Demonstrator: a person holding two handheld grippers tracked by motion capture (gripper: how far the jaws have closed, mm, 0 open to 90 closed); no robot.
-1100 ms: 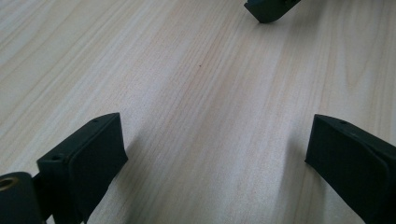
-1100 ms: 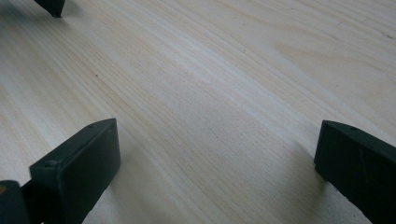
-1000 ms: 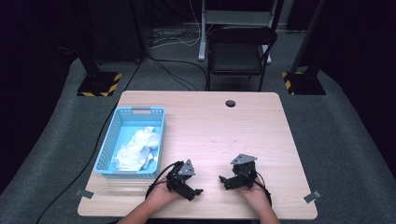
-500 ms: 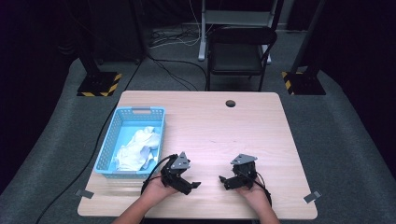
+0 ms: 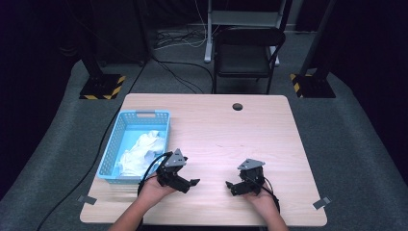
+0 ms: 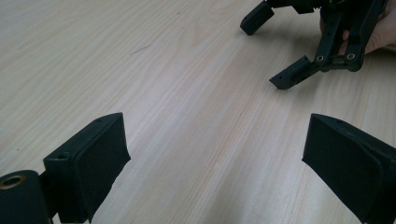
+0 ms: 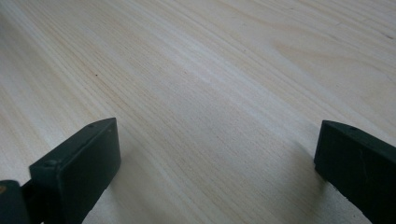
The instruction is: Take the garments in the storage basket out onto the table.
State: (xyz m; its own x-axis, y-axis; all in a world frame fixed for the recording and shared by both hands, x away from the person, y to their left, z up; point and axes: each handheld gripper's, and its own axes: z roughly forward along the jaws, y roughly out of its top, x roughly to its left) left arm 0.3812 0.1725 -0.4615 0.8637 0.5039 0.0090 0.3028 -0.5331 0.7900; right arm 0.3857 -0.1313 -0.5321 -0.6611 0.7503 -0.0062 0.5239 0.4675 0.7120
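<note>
At the left of the table [image 5: 269, 125], a light blue plastic basket [image 5: 117, 139] stood near the edge, its long side running away from the person. White crumpled cloth [image 5: 139, 151] lay inside it, heaped toward the near end, while the far end showed bare blue floor. A black cable ran past the basket's left side over the grey floor.

Just to the right of the basket's near corner, the left claw [image 5: 190, 183] was held low over the wood in the person's left hand [image 5: 154, 190], its grey three-cornered plate on top. It pointed to the right, toward the other claw. In the left gripper view its jaws stood wide apart with nothing between them but bare wood grain, and they held nothing.

Bare table separated the two claws, which faced each other across that gap without touching.

Farther right, the right claw [image 5: 232, 186] sat in the person's right hand [image 5: 262, 197], also low over the table and pointing left. The left gripper view showed it [image 6: 271, 51] at the upper right with its jaws spread. In the right gripper view its jaws were likewise wide apart over plain wood, gripping nothing.

Toward the far edge of the table, a small dark round hole [image 5: 237, 106] was set in the top. Beyond the table stood a black chair [image 5: 248, 53].
</note>
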